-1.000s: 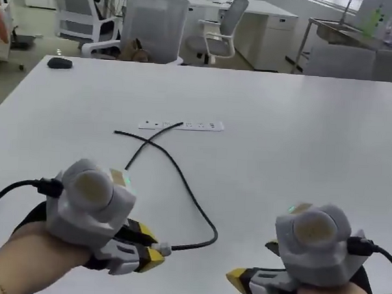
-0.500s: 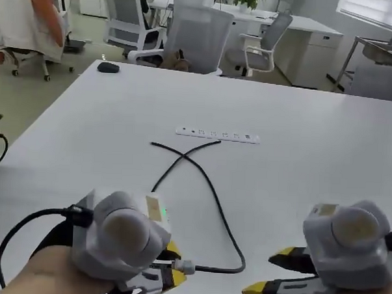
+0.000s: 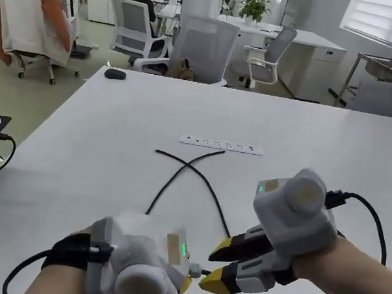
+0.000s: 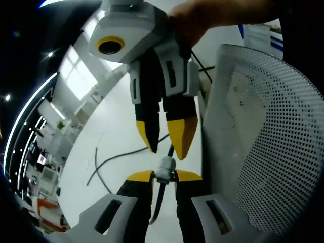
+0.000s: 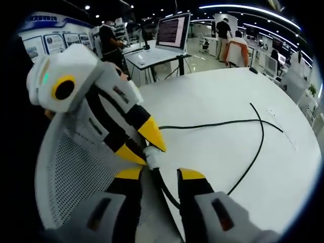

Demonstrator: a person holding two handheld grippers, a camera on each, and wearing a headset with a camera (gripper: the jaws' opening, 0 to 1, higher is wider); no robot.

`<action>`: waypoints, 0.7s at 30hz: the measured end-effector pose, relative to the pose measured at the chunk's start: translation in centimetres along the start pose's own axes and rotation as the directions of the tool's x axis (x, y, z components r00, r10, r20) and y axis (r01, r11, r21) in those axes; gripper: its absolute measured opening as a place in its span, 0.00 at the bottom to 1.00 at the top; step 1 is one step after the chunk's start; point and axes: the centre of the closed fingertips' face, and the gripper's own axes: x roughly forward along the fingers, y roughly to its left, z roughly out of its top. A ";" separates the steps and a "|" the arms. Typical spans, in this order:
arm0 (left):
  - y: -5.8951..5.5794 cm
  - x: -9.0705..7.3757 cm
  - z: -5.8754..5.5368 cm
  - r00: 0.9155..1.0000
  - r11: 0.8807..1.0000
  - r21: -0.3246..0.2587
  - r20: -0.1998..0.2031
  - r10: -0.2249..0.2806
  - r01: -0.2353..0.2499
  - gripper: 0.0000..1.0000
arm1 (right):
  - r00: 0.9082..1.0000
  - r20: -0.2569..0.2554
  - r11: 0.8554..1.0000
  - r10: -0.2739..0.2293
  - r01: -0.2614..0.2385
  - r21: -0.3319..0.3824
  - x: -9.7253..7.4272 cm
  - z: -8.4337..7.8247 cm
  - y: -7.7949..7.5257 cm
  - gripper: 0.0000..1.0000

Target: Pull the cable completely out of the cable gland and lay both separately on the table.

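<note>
At lower centre, the cable gland (image 4: 165,167) is clamped by the fingers (image 4: 139,176) of the left gripper (image 4: 163,176); the right gripper (image 5: 159,174) is held open astride the cable (image 5: 212,124). Slippage may be caused by off-centre closure.

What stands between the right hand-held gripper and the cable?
Nothing visible does. The open jaws of the right hand-held gripper sit on either side of the cable, next to the gland held by the left hand-held gripper.
</note>
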 end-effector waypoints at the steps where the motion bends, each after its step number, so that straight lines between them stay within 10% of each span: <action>1: 0.0 0.1 -0.1 1.000 1.000 0.017 -0.011 0.007 -0.007 0.18 | 1.000 0.003 1.000 0.003 -0.003 0.007 0.0 0.2 -0.2 0.27; 14: -0.6 0.3 0.5 0.999 0.983 0.183 -0.034 0.018 -0.012 0.18 | 0.990 -0.018 0.990 0.139 -0.139 0.002 1.3 -0.4 1.4 0.15; 21: -0.4 0.3 0.5 0.999 0.978 0.206 -0.041 0.023 -0.014 0.18 | 0.992 -0.034 0.992 0.123 -0.123 -0.011 1.2 -0.6 1.3 0.12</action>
